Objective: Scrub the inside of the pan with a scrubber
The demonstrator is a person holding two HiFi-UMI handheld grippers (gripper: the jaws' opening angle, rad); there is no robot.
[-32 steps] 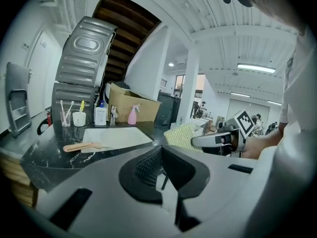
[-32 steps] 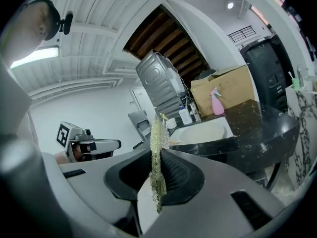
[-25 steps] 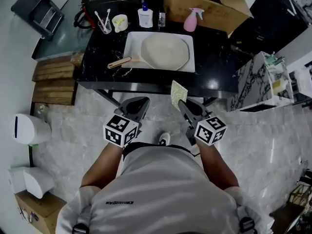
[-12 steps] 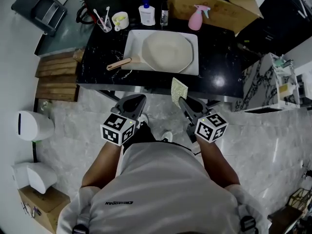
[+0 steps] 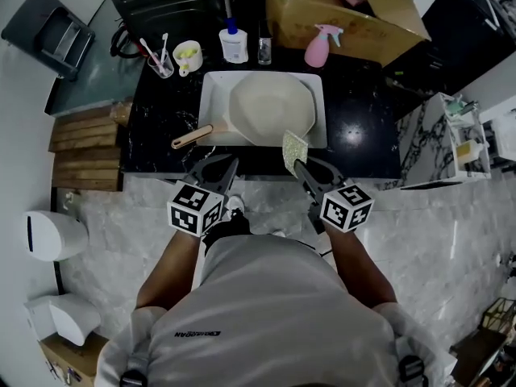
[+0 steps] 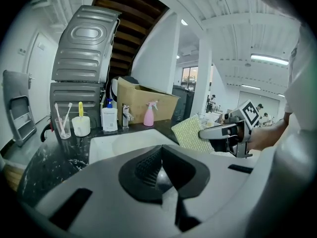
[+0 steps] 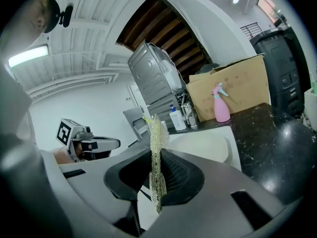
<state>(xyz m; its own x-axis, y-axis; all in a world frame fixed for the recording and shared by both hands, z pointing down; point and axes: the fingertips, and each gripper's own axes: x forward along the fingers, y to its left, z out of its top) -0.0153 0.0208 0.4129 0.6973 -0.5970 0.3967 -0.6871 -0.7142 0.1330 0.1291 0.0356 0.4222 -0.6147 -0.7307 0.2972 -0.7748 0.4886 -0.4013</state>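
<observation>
A cream pan [image 5: 272, 107] with a wooden handle [image 5: 190, 136] lies in a white tray [image 5: 214, 91] on the black counter. My right gripper [image 5: 298, 163] is shut on a thin yellow-green scrubber [image 5: 293, 149], held upright over the tray's near edge; in the right gripper view the scrubber [image 7: 156, 155] stands edge-on between the jaws. My left gripper [image 5: 228, 166] is shut and holds nothing, just short of the counter's front edge, below the pan handle. In the left gripper view the scrubber [image 6: 193, 134] and the right gripper [image 6: 208, 132] show at right.
Behind the tray stand a cup of toothbrushes [image 5: 159, 61], a small white cup [image 5: 188, 56], a soap bottle [image 5: 235, 43] and a pink spray bottle [image 5: 318, 47]. A cardboard box [image 5: 347, 10] sits at the back right. Wooden pallets [image 5: 83, 147] lie left of the counter.
Both grippers have moved forward toward the counter. The scrubber now hangs over the tray's near edge instead of short of the counter.
</observation>
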